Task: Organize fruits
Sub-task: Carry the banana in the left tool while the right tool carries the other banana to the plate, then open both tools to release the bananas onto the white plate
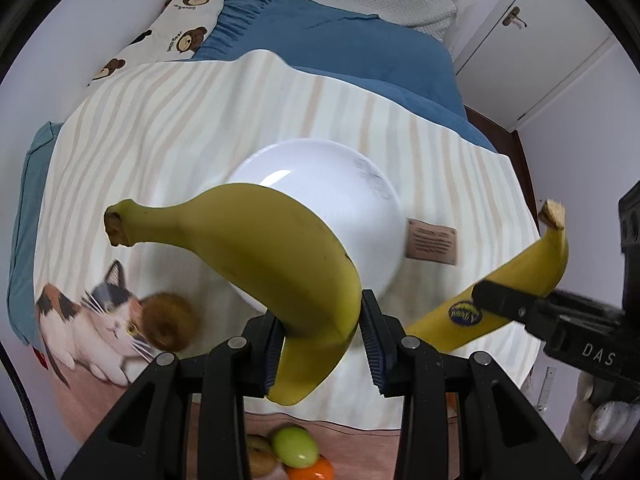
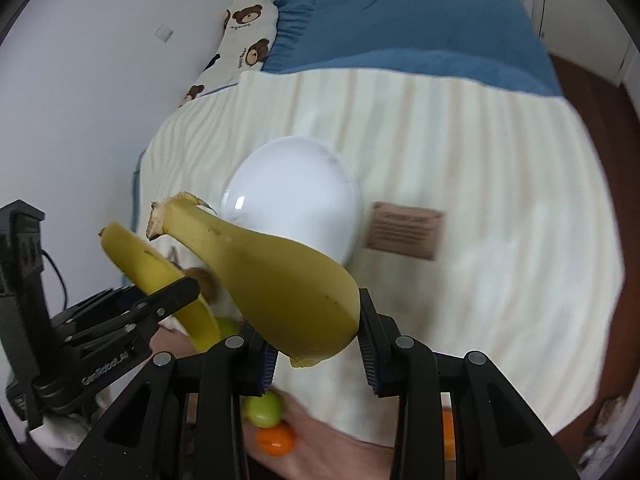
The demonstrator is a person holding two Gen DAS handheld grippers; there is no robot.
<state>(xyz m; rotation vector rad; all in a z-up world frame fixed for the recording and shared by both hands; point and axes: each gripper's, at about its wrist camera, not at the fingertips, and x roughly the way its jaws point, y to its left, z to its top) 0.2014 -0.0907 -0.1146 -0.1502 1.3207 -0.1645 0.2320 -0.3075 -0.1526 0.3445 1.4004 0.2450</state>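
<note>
Transport step: I carry one yellow banana in each gripper above the bed. My left gripper [image 1: 322,344] is clamped on the plain yellow banana [image 1: 256,248]; my right gripper [image 2: 318,350] is clamped on the stickered yellow banana [image 2: 276,280]. The glossy white bowl [image 1: 340,184] sits on the striped cream blanket [image 1: 180,128], ahead of and below both grippers. Next I must lower each banana over the bowl and release. A brown kiwi [image 1: 168,322], probably, lies just beside the bowl.

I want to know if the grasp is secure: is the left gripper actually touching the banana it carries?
Touching. In the left wrist view the left gripper has both pads pressed against the banana, which hangs above the white bowl.
</note>
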